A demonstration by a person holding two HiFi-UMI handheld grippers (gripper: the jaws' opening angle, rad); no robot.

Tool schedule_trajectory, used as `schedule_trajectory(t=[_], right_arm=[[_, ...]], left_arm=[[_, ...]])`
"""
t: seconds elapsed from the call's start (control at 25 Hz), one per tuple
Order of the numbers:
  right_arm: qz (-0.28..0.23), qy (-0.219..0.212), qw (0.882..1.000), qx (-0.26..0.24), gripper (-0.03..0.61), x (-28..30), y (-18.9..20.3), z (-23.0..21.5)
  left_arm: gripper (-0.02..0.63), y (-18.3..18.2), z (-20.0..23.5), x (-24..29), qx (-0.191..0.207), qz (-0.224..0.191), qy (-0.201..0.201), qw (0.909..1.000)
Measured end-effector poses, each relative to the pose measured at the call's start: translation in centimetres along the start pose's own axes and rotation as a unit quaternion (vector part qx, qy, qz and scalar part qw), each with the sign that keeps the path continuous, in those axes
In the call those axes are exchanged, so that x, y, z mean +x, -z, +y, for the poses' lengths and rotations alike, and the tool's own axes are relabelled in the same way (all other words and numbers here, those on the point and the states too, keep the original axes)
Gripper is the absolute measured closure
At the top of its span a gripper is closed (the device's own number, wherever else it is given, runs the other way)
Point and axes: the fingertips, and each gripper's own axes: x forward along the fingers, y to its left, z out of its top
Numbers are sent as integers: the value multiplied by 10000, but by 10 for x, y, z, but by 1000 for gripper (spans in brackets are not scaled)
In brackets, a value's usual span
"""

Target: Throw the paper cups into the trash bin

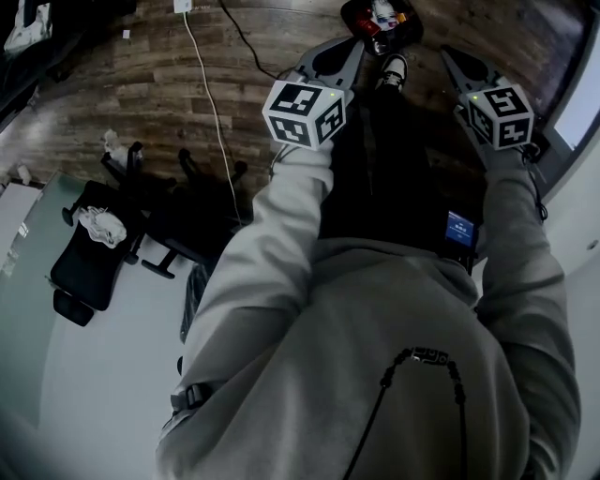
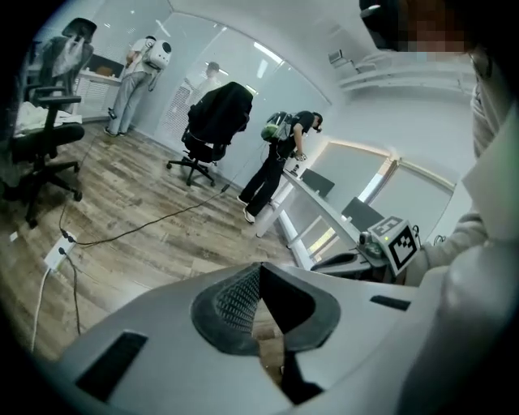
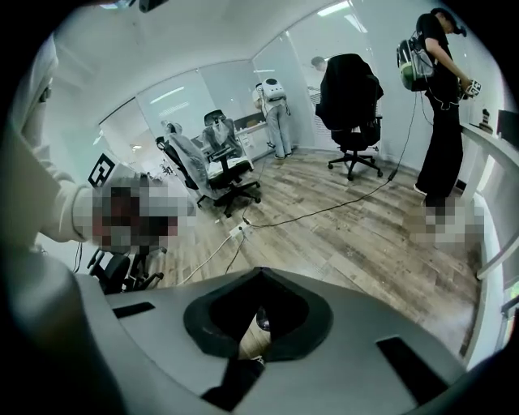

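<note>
Left gripper [image 1: 342, 56] and right gripper [image 1: 464, 70] are both held up in front of the grey hoodie [image 1: 375, 328]. In the left gripper view the left gripper's [image 2: 259, 266] jaws are pressed together with nothing between them. The right gripper's [image 3: 259, 271] jaws are the same, together and empty. Bin [image 1: 380, 19] stands on the wood floor [image 1: 141, 75], far, between the grippers, just past a shoe [image 1: 394, 70]. It holds red and white stuff; cups can't be told apart. Black chair [image 1: 89, 258] at left.

head: steeply down; left tool [image 1: 349, 52] 12 o'clock, right tool [image 1: 455, 61] 1 o'clock | tool views: outward over wood floor [image 2: 146, 203] | shared: jacket-draped chair [image 2: 215, 117] [image 3: 349, 85]
</note>
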Motion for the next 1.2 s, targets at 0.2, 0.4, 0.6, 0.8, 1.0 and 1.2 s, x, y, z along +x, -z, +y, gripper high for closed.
schedule_trajectory(t=[0.2, 0.4, 0.6, 0.8, 1.0, 1.2], right_arm=[[-87, 19, 10000, -5, 558, -27, 0, 5], [-264, 41, 9996, -55, 558, -56, -13, 15], [-583, 124, 9979, -245, 558, -97, -58, 22], [-1057, 258, 9929, -478, 558, -147, -126, 30], [-1812, 483, 9803, -612, 558, -217, -208, 22], [-2706, 505, 9578, -827, 558, -286, -285, 51]], left_arm=[[612, -6, -16, -20, 37, -135, -108, 9998], [612, -24, -40, -40, 185, -254, -82, 9995], [612, -69, -79, -57, 573, -423, 101, 9974], [612, -145, -99, -86, 1100, -814, 253, 9903], [612, -238, -149, -113, 1746, -1320, 540, 9742], [612, -292, -200, -153, 2102, -1769, 731, 9587]])
